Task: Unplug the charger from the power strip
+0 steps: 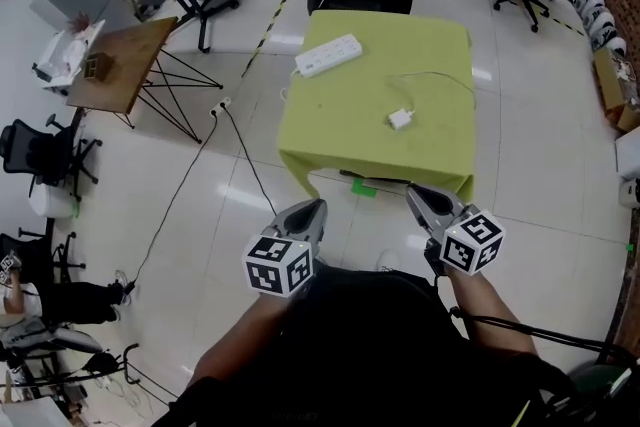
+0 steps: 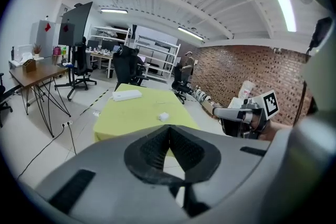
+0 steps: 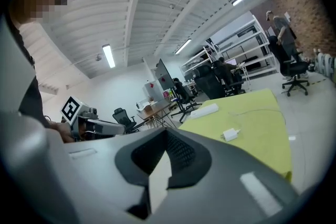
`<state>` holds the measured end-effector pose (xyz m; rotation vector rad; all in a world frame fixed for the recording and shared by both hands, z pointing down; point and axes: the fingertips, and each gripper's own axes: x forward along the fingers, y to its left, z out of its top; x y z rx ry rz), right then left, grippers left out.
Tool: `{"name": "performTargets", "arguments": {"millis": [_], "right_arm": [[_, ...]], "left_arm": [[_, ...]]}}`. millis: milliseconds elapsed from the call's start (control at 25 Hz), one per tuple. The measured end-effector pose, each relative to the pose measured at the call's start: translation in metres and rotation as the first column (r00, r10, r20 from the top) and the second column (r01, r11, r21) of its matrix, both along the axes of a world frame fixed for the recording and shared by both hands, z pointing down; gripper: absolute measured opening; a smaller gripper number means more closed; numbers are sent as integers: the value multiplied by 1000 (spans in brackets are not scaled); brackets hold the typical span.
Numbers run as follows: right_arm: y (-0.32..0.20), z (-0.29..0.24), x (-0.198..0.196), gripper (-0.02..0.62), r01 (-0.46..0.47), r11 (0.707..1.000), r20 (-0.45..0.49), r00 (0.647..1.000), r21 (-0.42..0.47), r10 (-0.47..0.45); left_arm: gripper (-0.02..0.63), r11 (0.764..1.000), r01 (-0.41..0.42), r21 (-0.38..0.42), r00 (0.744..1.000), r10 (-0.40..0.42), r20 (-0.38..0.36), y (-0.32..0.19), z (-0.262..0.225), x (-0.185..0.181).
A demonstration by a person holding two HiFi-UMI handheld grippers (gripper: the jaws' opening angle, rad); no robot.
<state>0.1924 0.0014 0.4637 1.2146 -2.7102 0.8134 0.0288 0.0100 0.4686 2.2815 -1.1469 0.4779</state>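
As I stood back from the table [image 1: 340, 120], its yellow-green cloth was the biggest thing before me, and its near edge lay well beyond both my tools. My left gripper [image 1: 316, 205] and right gripper [image 1: 413, 191] were held close to my body above the floor. Each had its jaws pressed together on nothing, and each pointed toward the table. The power strip [image 1: 328, 55] lay at a slant near the far left corner. I could not make out anything plugged into it, though its sockets were too small to read for certain. The charger [image 1: 400, 119] lay flat right of the table's middle, well apart from the strip. Its thin white cable [image 1: 432, 75] looped out toward the right edge.

I judged the unplugging itself done, since plug and strip were not touching, and took this for the stand-off that closes the task. If a check proved otherwise, my next move called for stepping to the near edge, opening one gripper and steadying the strip with the other.
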Motion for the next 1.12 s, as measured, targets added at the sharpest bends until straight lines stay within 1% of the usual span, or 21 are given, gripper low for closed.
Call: {"name": "performTargets", "arguments": {"millis": [160,360,520,640,920,1120], "right_arm": [[10,-2,-21,2,-22,1000,-13,1000,-5,22],[18,-5,-44,2,-47,999,-50,998,0,47],[24,-4,-60,2,-71,997,-52,996,-29,69],[27,-5,-72,2,-71,997,-59,996,-38,69],[28,-11,-90,2,-84,996,-97,992,-20,81],[28,-9,-95,2,-88,996,-121,989,-19,85]], "left_arm": [[5,1000,-23,-5,1000,23,-1,0,1,-21],[5,999,-52,16,998,52,-31,-6,-2,-40],[5,997,-70,15,996,70,-55,-7,0,-54],[5,997,-72,19,995,74,-66,-11,1,-63],[5,995,-96,24,992,97,-81,-14,2,-77],[5,994,-103,20,992,105,-74,-15,5,-84]]}}
